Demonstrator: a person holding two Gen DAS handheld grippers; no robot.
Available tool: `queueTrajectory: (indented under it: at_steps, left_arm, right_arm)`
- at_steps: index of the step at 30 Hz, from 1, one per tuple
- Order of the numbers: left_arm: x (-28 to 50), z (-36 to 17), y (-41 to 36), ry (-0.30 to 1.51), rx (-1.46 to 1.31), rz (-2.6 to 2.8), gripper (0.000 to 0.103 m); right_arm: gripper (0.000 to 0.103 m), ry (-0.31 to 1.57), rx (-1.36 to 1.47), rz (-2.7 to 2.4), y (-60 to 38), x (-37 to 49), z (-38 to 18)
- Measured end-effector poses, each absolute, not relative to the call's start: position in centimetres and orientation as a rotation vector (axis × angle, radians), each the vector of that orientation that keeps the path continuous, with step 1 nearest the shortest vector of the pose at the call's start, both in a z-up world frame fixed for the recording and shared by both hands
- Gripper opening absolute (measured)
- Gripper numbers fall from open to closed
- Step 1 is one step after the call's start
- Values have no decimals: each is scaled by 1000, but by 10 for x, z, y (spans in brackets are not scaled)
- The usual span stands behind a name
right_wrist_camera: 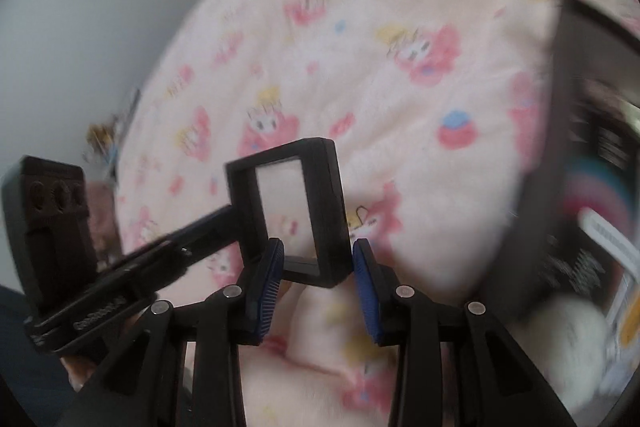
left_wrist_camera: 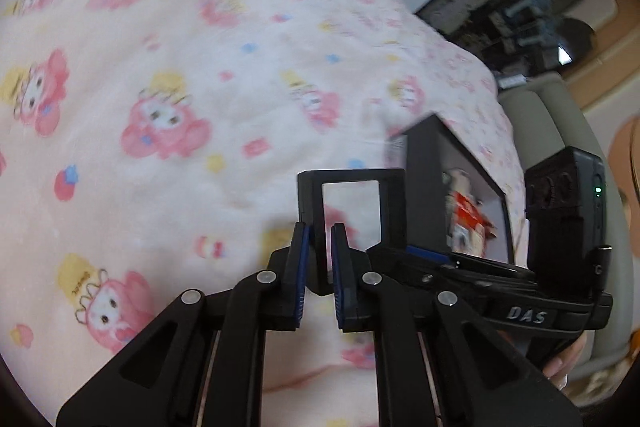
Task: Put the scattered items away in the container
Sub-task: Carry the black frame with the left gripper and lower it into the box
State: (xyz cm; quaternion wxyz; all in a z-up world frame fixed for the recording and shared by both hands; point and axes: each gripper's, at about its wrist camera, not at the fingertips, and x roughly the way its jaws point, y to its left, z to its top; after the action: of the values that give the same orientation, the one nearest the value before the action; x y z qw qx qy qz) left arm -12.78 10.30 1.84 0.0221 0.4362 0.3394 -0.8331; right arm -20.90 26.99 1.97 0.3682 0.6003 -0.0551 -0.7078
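A small black square case with a clear window (left_wrist_camera: 352,211) is held above a pink cartoon-print blanket (left_wrist_camera: 160,67). My left gripper (left_wrist_camera: 320,239) is shut on the case's left edge. My right gripper (right_wrist_camera: 318,263) has its blue pads on either side of the same case (right_wrist_camera: 296,203), holding its lower edge. The right gripper also shows in the left wrist view (left_wrist_camera: 480,267), reaching in from the right. A black container (left_wrist_camera: 460,195) with colourful items inside stands just behind the case; it also shows blurred at the right of the right wrist view (right_wrist_camera: 580,167).
The blanket (right_wrist_camera: 400,67) covers a bed. Past its right edge are a dark shelf of clutter (left_wrist_camera: 520,7) and a grey chair (left_wrist_camera: 552,131). A white wall (right_wrist_camera: 80,7) lies to the left in the right wrist view.
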Motion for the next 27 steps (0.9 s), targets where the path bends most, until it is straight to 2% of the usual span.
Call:
queueTrajectory:
  at_steps: [4,9,12,17,27]
  left_arm:
    - [-142,47,139,961,1352,-2682,8]
    - [-168,58,194,954,1453,-2813,9]
    - [-198,51,235,971,1600,-2827,13]
    - [-235,39,309,787,1769,-2873,13]
    - [-266,-16,369,633,2014,-2749,12]
  right_arm:
    - [33,-184,1431,-1941,308,-202,56]
    - [33,-265,1430,-2008,369,-185,59]
    - [34,-299,1456,-2066,406,-175,47]
    - [34,-399,1521,-2182,476,-177,32]
    - [31,-380,1559,-2292,527,-198,14]
